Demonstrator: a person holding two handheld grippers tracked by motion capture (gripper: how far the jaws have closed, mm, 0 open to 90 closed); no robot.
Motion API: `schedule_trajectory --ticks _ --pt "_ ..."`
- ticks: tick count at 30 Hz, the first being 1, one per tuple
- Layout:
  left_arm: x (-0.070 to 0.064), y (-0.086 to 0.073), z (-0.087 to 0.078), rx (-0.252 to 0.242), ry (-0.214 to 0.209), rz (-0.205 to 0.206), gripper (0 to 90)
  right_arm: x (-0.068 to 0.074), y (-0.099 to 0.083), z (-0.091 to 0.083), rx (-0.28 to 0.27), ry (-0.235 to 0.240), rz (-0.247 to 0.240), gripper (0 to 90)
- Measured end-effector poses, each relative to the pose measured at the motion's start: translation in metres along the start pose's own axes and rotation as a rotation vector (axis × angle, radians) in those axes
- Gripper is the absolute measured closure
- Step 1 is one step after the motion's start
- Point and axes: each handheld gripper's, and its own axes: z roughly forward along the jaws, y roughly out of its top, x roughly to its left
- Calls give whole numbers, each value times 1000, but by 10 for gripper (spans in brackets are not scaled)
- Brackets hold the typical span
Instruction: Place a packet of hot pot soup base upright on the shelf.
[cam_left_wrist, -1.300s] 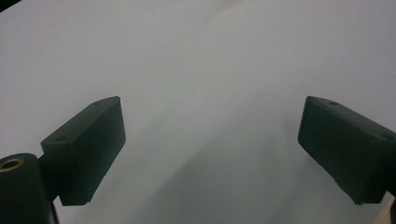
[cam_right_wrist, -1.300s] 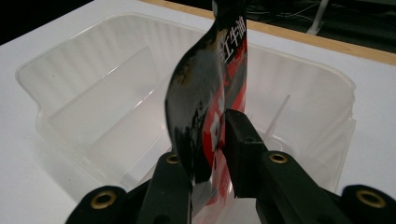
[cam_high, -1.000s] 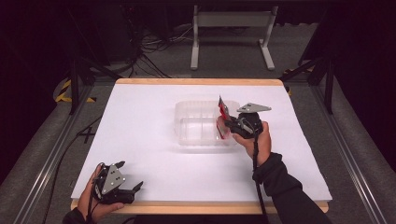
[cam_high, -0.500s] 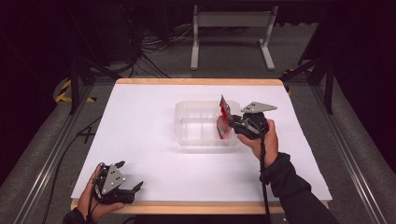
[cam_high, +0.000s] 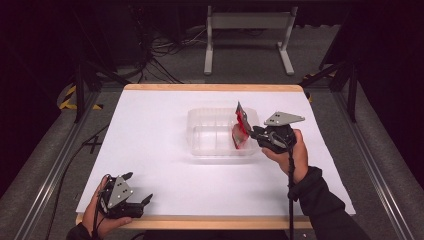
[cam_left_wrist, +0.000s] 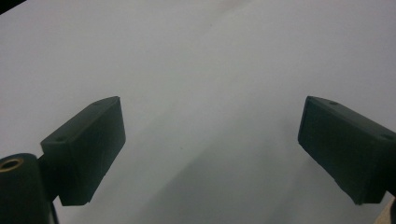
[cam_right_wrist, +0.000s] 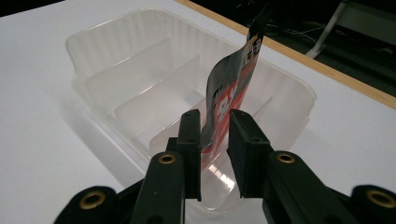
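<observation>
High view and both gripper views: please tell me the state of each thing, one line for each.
Red packet: upright, gripped, lower end inside the container.
Clear plastic container: open, no lid, dividers inside.
Right hand-held gripper: shut on the red packet.
Left hand-held gripper: open, holding nothing, over the white table.

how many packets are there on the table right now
1. The red and black packet stands upright between the jaws of the right gripper, over the near-right part of the clear plastic tray. The tray's walls are see-through, so another hidden one seems unlikely.
</observation>
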Motion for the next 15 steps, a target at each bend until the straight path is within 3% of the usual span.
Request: schedule_trajectory --ticks 11,15 --pt "1 0 -1 -5 7 2 81 -1 -7 -16 -7 9 -47 732" --pt "2 0 -3 -6 8 3 80 -1 -11 -21 4 11 -86 727"
